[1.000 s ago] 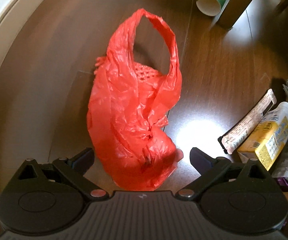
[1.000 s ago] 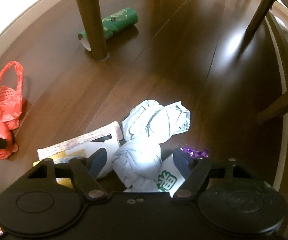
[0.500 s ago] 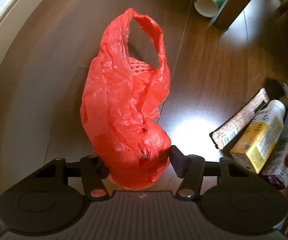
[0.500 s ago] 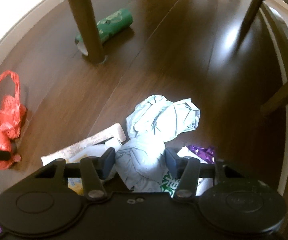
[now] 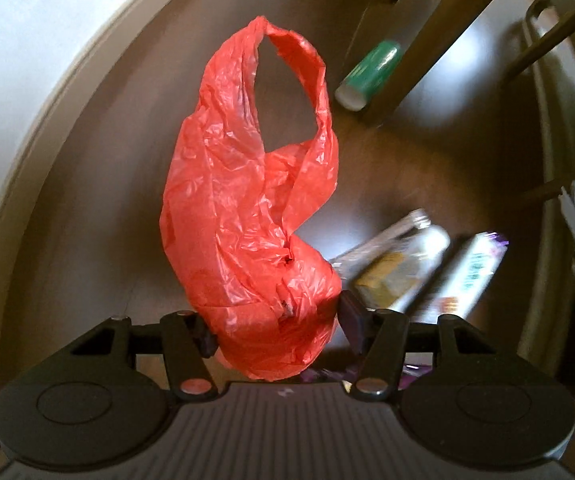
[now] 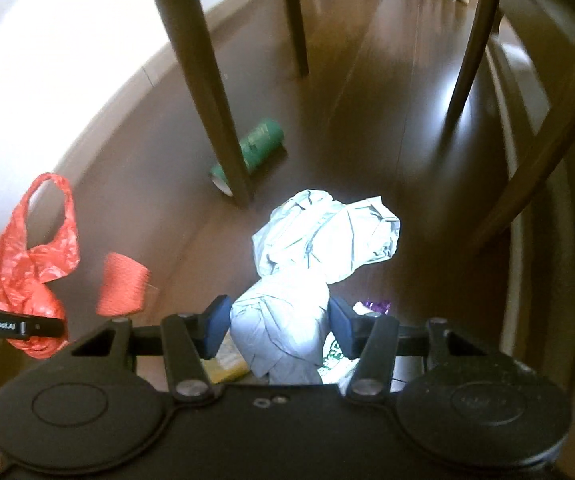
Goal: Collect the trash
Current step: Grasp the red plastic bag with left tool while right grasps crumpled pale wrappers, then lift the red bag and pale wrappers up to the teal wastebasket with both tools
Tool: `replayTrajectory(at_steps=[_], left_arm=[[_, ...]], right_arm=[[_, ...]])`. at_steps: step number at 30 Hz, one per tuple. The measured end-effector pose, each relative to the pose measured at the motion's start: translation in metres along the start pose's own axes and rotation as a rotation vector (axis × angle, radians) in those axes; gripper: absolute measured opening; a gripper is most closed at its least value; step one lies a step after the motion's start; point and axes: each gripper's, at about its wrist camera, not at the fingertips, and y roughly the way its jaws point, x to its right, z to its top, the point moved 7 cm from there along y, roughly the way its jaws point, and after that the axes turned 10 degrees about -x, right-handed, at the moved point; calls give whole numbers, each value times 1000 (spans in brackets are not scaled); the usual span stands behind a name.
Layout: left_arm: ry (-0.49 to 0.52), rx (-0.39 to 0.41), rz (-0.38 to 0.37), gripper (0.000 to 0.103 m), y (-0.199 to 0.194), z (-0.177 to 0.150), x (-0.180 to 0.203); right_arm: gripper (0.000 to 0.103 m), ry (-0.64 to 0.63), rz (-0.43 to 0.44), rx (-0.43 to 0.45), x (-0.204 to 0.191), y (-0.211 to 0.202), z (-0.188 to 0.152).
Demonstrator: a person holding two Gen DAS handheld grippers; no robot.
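Your left tongs are clamped on the knotted lower end of the red plastic bag, which hangs clear of the dark wooden floor with its handle loop pointing away from you. Their jaws have just been closing, with the bag between them. Your right tongs grip a crumpled pale grey bag, its upper folds bulging out past the pads; these jaws have likewise just been closing on it. Below your left tongs, blurred, lie a yellow carton and two flat wrappers close together on the floor. A green paper cup lies on its side against a chair leg, well apart from both bags.
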Motion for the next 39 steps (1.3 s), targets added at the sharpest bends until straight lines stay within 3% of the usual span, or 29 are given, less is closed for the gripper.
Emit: replayTrajectory(at_steps=[12, 22, 27, 34, 39], left_arm=[[85, 128, -74, 58, -238, 5, 69], [244, 262, -81, 58, -415, 29, 143], [321, 322, -79, 58, -482, 46, 180], [360, 409, -115, 58, -557, 79, 233], [373, 434, -115, 58, -579, 112, 293]], right_arm=[[53, -15, 6, 101, -30, -236, 49], [53, -77, -8, 215, -51, -406, 97], [53, -135, -48, 280, -54, -471, 133], [53, -141, -81, 348, -32, -526, 181], [53, -143, -116, 357, -7, -529, 222]])
